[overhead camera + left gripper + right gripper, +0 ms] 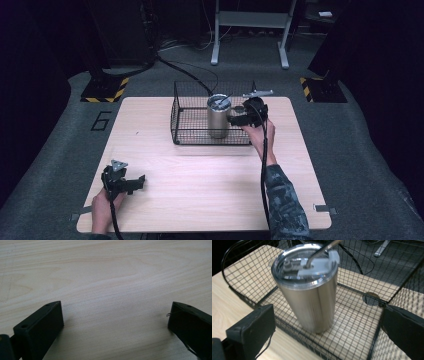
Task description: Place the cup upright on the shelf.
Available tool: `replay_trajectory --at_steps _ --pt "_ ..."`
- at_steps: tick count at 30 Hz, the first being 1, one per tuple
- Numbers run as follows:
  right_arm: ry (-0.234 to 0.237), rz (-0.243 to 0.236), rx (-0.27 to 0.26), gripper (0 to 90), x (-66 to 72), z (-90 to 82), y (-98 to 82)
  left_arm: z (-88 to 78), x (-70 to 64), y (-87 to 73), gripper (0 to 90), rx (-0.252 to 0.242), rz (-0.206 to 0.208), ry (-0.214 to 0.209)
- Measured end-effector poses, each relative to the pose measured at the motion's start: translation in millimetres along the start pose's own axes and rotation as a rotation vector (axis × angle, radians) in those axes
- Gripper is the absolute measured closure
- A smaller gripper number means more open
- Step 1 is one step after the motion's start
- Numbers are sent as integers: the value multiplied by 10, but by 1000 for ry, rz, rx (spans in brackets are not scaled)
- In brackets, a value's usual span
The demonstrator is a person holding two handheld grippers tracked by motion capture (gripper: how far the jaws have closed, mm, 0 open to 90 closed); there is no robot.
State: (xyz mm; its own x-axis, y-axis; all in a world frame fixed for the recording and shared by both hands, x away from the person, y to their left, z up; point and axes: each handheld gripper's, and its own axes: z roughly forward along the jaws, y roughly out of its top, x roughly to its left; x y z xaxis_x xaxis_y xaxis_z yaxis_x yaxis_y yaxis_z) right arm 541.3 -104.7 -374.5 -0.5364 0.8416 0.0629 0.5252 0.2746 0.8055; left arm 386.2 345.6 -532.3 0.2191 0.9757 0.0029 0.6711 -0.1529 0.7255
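A steel tumbler (218, 116) with a clear lid and a straw stands upright inside the black wire basket (187, 131) at the far middle of the wooden table (210, 175). The right gripper (235, 120) hangs just beside the tumbler's right flank, jaws spread wide with nothing between them; in the right gripper view the tumbler (310, 300) sits centred ahead of the open jaws. The step in hand looks like either a grasp or a release (the pictures cannot settle which). For a clean grasp, the jaws should straddle the body below the lid, level, and clear the basket's near wall (294, 333) before closing. The left gripper (131, 184) rests near the table's front left corner, also wide open and empty, over bare wood (110, 285).
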Motion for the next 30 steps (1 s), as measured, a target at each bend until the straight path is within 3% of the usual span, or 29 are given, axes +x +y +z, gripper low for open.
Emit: replay_trajectory --at_steps 11,16,22,30 --pt "-15 -74 5 0 66 -432 -429 0 0 0 0 0 0 0" --pt "-21 -64 -11 0 33 -606 -666 0 0 0 0 0 0 1" --pt "-55 -58 8 0 -43 -763 -1000 0 -1 0 0 0 0 0" --pt "-100 10 41 0 -226 -883 -1523 0 0 0 0 0 0 1"
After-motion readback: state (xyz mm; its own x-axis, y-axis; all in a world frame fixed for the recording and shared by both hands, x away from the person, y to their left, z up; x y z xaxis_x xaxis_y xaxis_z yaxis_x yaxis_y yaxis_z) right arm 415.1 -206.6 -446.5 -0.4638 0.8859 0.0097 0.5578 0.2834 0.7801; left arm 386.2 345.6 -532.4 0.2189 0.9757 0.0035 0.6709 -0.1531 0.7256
